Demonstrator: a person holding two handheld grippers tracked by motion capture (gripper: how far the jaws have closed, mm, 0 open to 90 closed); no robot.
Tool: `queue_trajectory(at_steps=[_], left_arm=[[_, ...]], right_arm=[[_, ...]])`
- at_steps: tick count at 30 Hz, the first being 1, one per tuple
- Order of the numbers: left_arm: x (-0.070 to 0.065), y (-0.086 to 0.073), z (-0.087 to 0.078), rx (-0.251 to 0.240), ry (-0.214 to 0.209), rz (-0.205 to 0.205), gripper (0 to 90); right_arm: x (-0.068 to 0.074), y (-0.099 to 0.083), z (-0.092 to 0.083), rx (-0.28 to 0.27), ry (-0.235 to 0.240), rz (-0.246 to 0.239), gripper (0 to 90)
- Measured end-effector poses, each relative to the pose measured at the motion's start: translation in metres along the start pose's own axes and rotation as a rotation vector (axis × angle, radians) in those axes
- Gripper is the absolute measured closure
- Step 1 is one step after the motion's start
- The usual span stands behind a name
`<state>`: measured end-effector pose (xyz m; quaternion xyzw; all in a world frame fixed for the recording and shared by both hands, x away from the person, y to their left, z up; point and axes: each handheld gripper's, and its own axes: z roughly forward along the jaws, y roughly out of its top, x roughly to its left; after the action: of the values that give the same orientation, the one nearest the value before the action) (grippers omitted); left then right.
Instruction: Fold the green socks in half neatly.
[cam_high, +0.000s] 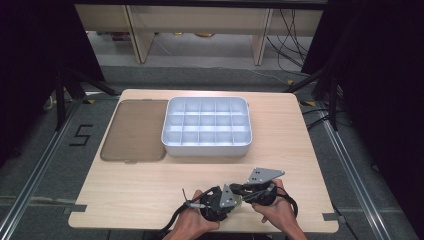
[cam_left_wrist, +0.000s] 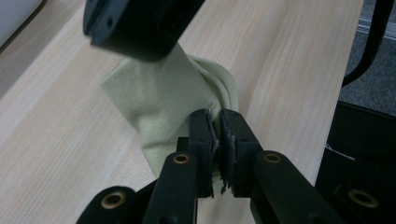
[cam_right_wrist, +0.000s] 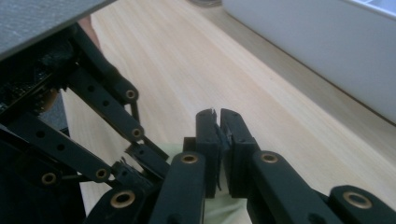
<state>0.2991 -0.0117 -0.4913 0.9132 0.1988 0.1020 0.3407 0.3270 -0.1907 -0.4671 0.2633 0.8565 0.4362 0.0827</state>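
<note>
Wooden table (cam_high: 140, 185), near edge busy. Behind: white tray (cam_high: 206, 126) of small compartments, just beside a brown lid (cam_high: 134, 131) lying flat at its left. Near the front edge, between 2 hands: pale yellow cloth (cam_left_wrist: 159, 102), bunched, partly on the wood. Left gripper (cam_left_wrist: 219, 122) pinching the cloth's folded edge. Right gripper (cam_right_wrist: 217, 116) pressed together, cloth under it; grip on cloth unclear.
</note>
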Motion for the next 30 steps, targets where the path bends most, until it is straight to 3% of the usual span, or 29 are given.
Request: queue_trajectory(at_steps=[1, 4, 5, 6, 9, 10, 11, 15, 18, 19, 20, 21, 22, 24, 26, 30], left_arm=[[0.001, 0.000, 0.000, 0.007, 0.005, 0.009, 82.5], [0.001, 0.000, 0.000, 0.008, -0.002, 0.004, 82.3], [0.001, 0.000, -0.001, 0.012, 0.006, 0.012, 82.3], [0.002, 0.000, -0.001, 0.013, 0.006, 0.031, 82.0], [0.000, -0.001, 0.000, 0.001, -0.017, -0.010, 81.4], [0.000, 0.000, 0.000, -0.001, -0.013, -0.002, 81.2], [0.000, 0.000, -0.001, -0.007, -0.004, 0.019, 81.0], [0.001, -0.002, -0.003, -0.016, -0.014, -0.007, 79.9], [0.005, -0.004, -0.010, -0.051, -0.046, -0.051, 78.3], [0.012, -0.006, -0.020, -0.081, -0.074, -0.090, 78.1], [0.012, -0.006, -0.020, -0.081, -0.074, -0.090, 78.1], [0.016, -0.007, -0.026, -0.094, -0.067, -0.116, 78.1], [0.021, -0.008, -0.031, -0.099, -0.072, -0.110, 78.3], [0.026, -0.010, -0.034, -0.127, -0.070, -0.165, 78.5], [0.027, -0.010, -0.033, -0.131, -0.067, -0.190, 78.8], [0.016, -0.009, -0.018, -0.087, -0.091, -0.144, 79.7]], right_arm=[[0.001, 0.000, 0.004, 0.002, 0.002, -0.023, 86.6], [-0.001, -0.004, 0.009, 0.035, -0.003, -0.032, 86.7], [-0.001, -0.004, 0.009, 0.035, -0.003, -0.032, 86.7], [-0.004, -0.009, 0.010, 0.073, -0.014, -0.012, 86.8], [-0.008, -0.016, 0.012, 0.114, -0.025, 0.007, 87.2], [-0.009, -0.019, 0.013, 0.132, -0.027, 0.010, 87.3], [-0.008, -0.022, 0.013, 0.128, -0.024, 0.031, 87.4], [-0.010, -0.023, 0.012, 0.123, -0.025, 0.022, 87.7], [-0.011, -0.024, 0.012, 0.118, -0.022, 0.029, 87.8], [-0.011, -0.024, 0.012, 0.117, -0.021, 0.031, 87.7], [-0.011, -0.024, 0.012, 0.117, -0.021, 0.031, 87.7], [-0.011, -0.025, 0.012, 0.118, -0.024, 0.028, 87.8], [-0.011, -0.024, 0.012, 0.119, -0.021, 0.035, 87.8], [-0.012, -0.025, 0.013, 0.111, -0.025, 0.024, 87.8], [-0.012, -0.025, 0.013, 0.108, -0.022, 0.020, 87.7], [-0.012, -0.025, 0.013, 0.107, -0.020, 0.023, 87.7]])
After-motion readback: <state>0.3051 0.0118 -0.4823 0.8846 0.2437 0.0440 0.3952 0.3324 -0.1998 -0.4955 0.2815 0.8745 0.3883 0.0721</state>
